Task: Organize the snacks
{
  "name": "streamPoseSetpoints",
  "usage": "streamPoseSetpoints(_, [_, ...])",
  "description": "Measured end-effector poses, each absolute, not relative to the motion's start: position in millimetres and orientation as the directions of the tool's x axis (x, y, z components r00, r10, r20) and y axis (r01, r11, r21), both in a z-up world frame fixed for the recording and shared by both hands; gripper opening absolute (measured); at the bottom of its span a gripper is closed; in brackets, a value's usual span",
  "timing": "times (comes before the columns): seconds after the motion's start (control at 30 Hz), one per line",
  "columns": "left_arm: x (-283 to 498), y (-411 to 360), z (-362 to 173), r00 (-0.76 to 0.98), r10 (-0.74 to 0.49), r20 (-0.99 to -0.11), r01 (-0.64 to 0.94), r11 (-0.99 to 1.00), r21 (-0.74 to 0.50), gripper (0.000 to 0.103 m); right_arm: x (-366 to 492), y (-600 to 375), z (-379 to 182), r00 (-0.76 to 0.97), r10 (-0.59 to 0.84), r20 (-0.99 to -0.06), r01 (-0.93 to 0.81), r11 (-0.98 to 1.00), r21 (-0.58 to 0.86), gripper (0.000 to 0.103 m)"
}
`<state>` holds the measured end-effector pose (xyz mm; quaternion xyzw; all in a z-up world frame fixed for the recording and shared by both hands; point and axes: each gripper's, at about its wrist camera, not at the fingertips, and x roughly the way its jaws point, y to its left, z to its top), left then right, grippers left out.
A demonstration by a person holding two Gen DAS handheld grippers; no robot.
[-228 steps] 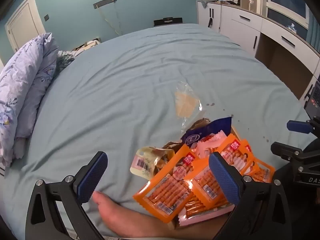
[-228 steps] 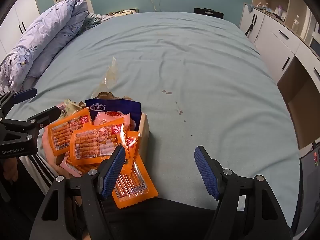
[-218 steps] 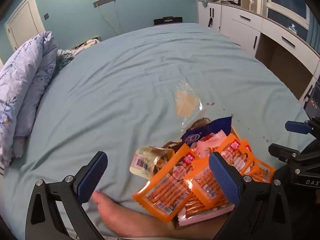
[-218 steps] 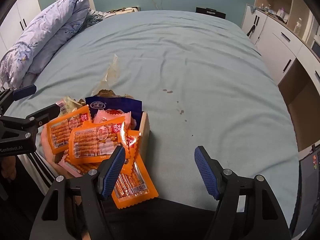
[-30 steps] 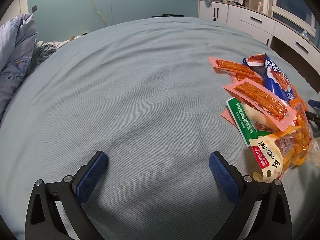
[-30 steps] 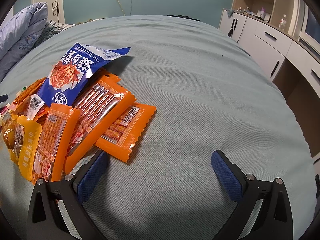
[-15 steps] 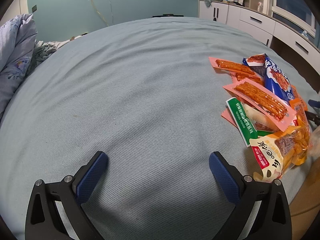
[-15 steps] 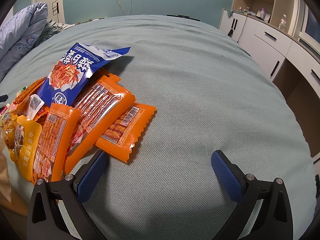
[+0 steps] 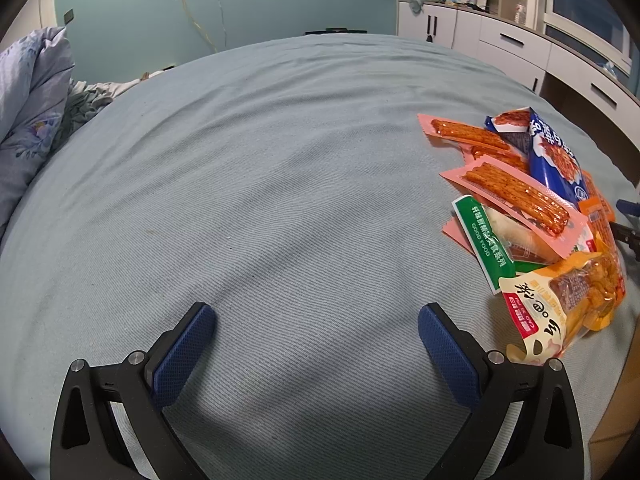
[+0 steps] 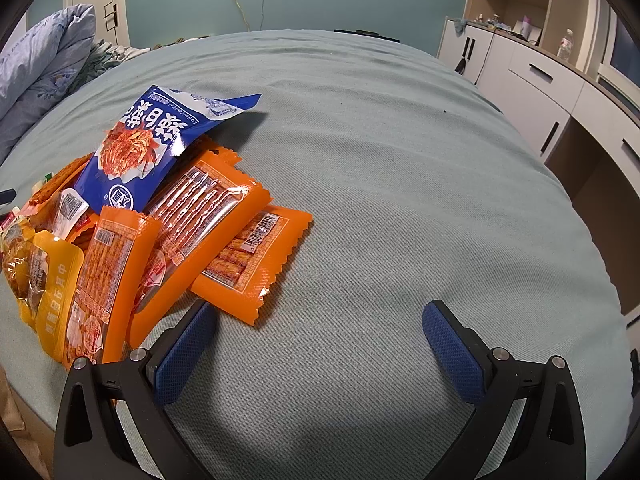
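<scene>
Snack pile (image 10: 132, 216) overlapped, lower packs hidden; blue bag (image 10: 156, 144) long axis near-far; left gripper (image 9: 316, 344) and right gripper (image 10: 320, 344) released.

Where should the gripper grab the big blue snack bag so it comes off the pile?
Probably the blue bag's far corner flap, which sticks out past the orange packets and lifts clear of the bed sheet. The open right gripper could come from the bare right side and pinch that thin flat edge.
</scene>
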<state>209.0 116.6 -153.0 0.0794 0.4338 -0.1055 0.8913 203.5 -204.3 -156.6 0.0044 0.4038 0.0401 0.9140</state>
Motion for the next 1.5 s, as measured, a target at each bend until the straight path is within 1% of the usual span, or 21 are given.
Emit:
streamPoseSetpoints(0.47, [209, 115, -154, 0.602, -0.123, -0.789, 0.256, 0.966, 0.045, 0.103, 204, -204, -157, 0.670, 0.077, -0.738, -0.070, 0.997, 0.041, 0.103])
streamPoseSetpoints(0.63, [210, 112, -153, 0.599, -0.109, -0.794, 0.256, 0.965, 0.060, 0.103, 203, -203, -157, 0.670, 0.078, -0.738, -0.070, 0.997, 0.042, 0.103])
streamPoseSetpoints(0.83, [215, 113, -149, 0.557, -0.097, -0.825, 0.207, 0.978, 0.024, 0.103, 203, -203, -157, 0.671, 0.077, -0.738, -0.070, 0.997, 0.040, 0.103])
streamPoseSetpoints(0.93, [221, 106, -147, 0.500, -0.055, -0.864, 0.226, 0.972, 0.068, 0.103, 203, -203, -157, 0.671, 0.077, -0.738, -0.070, 0.997, 0.040, 0.103])
streamPoseSetpoints(1.0, [230, 107, -146, 0.444, -0.052, -0.895, 0.195, 0.980, 0.040, 0.103, 204, -203, -157, 0.670, 0.078, -0.738, -0.070, 0.997, 0.041, 0.103])
streamPoseSetpoints(1.1, [239, 110, -140, 0.420, -0.051, -0.906, 0.153, 0.988, 0.015, 0.103, 204, -203, -157, 0.670, 0.077, -0.738, -0.070, 0.997, 0.040, 0.103])
streamPoseSetpoints(1.13, [240, 111, -134, 0.443, -0.029, -0.896, 0.136, 0.990, 0.035, 0.103, 204, -203, -158, 0.674, 0.074, -0.735, -0.068, 0.997, 0.038, 0.103])
streamPoseSetpoints(1.2, [238, 114, -113, 0.529, 0.045, -0.848, 0.079, 0.992, 0.102, 0.103, 203, -197, -157, 0.680, 0.041, -0.732, -0.063, 0.998, -0.003, 0.103])
streamPoseSetpoints(1.27, [234, 120, -88, 0.601, 0.107, -0.792, 0.003, 0.991, 0.137, 0.103, 202, -194, -156, 0.680, 0.031, -0.732, -0.064, 0.998, -0.017, 0.103])
streamPoseSetpoints(1.33, [225, 125, -61, 0.660, 0.151, -0.736, -0.076, 0.988, 0.134, 0.103, 203, -200, -158, 0.673, 0.068, -0.737, -0.068, 0.997, 0.030, 0.103])
streamPoseSetpoints(1.4, [209, 126, -31, 0.720, 0.157, -0.676, -0.120, 0.988, 0.101, 0.103, 203, -204, -158, 0.671, 0.090, -0.736, -0.071, 0.996, 0.058, 0.103])
streamPoseSetpoints(1.5, [180, 114, 8, 0.810, 0.169, -0.561, -0.146, 0.985, 0.086, 0.103, 204, -199, -158, 0.668, 0.057, -0.742, -0.068, 0.998, 0.016, 0.103])
